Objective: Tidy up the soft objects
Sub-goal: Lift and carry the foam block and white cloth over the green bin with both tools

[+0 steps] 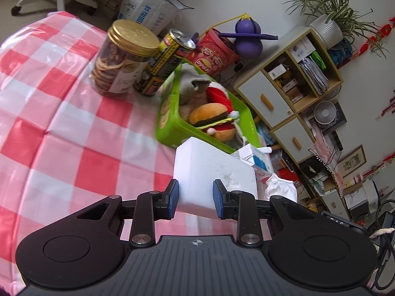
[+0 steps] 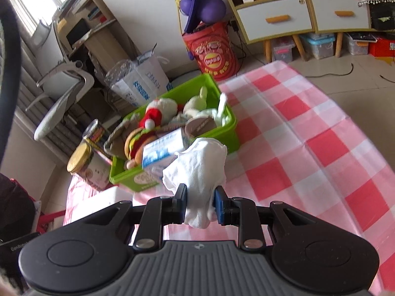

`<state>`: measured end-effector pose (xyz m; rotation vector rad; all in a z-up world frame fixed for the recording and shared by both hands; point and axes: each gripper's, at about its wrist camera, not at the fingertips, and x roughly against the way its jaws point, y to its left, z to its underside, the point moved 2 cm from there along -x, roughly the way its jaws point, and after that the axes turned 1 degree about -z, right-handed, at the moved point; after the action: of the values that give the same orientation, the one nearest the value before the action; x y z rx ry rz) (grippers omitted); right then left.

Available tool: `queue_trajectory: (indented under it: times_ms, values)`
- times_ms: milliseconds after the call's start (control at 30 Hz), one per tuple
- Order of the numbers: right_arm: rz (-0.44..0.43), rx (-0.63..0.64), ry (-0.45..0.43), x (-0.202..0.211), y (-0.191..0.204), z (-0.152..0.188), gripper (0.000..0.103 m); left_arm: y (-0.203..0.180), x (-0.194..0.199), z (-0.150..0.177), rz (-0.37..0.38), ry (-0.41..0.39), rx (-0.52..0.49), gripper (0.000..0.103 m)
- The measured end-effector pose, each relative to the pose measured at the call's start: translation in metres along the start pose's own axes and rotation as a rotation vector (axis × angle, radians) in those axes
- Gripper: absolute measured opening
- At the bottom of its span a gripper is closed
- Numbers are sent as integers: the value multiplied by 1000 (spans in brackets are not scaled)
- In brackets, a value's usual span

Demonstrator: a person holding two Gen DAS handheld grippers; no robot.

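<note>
bin (image 2: pixel 223 128) is filling with plush toys (image 1: pixel 209 116) | we are carrying: left gripper (image 1: pixel 196 198) clamping foam block (image 1: pixel 209 170), right gripper (image 2: pixel 200 203) pinching white sock (image 2: pixel 200 170) | both not yet binned

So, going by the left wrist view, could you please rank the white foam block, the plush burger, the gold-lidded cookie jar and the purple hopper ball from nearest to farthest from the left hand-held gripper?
1. White foam block, between the pads of the left hand-held gripper.
2. Plush burger, in the green bin ahead.
3. Gold-lidded cookie jar, upper left on the table.
4. Purple hopper ball, beyond the table.
</note>
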<state>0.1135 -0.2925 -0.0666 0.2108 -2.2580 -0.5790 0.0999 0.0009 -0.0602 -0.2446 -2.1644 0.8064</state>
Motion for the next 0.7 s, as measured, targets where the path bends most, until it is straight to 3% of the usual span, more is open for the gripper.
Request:
queue_trajectory:
  times_ms: [300, 700]
  values:
    - [-17, -32, -61, 8, -6, -34, 0, -18, -11, -13, 14, -12, -2, 29]
    - [-76, -52, -108, -18, -2, -93, 0, -32, -31, -50, -21, -47, -56, 30]
